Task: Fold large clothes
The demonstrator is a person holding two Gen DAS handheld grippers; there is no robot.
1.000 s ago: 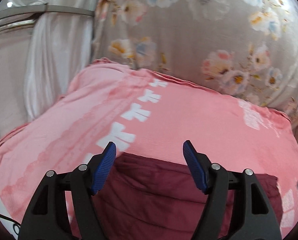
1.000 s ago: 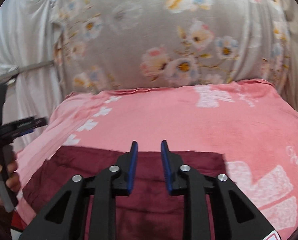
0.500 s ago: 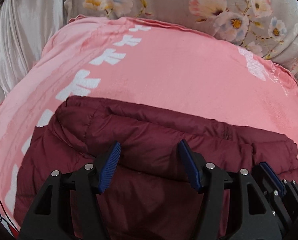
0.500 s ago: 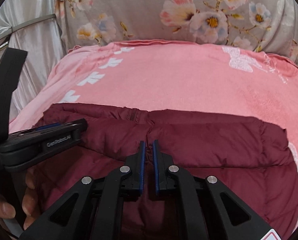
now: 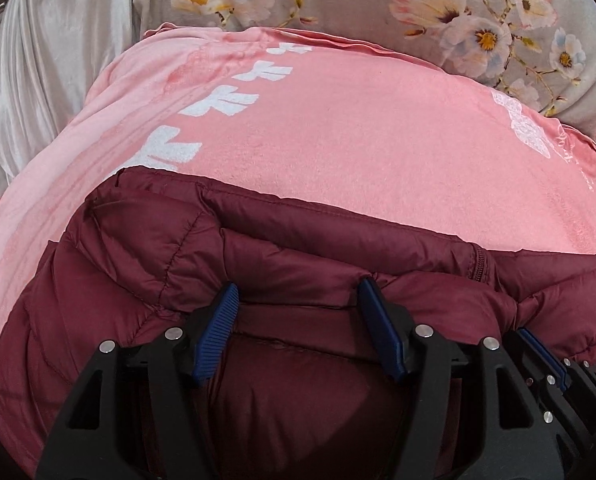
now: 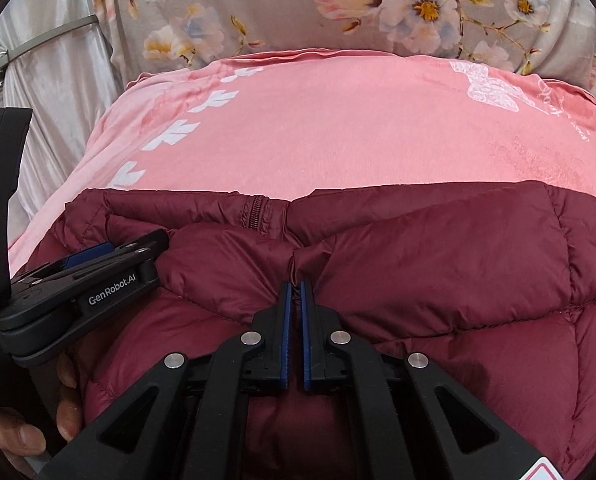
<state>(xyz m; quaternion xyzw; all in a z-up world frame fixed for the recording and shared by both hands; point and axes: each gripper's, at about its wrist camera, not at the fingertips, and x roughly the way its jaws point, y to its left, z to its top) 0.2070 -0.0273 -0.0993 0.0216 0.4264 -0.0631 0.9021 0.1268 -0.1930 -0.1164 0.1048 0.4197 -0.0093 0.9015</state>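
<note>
Folding is under way: a maroon quilted puffer jacket (image 6: 437,272) is laid on the pink fleece blanket (image 6: 337,136). A pinch of it is clamped by the right gripper (image 6: 294,286); the left gripper (image 5: 296,294), beside it, stands open, needing closure next.

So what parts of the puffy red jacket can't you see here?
- Jacket bottom half: cut off by the lower edge in both wrist views, behind the fingers.
- Sleeves: folded somewhere out of sight.
- Whether the right gripper pinches fabric: too tight a gap to tell.
- Blanket under the jacket: covered.
</note>
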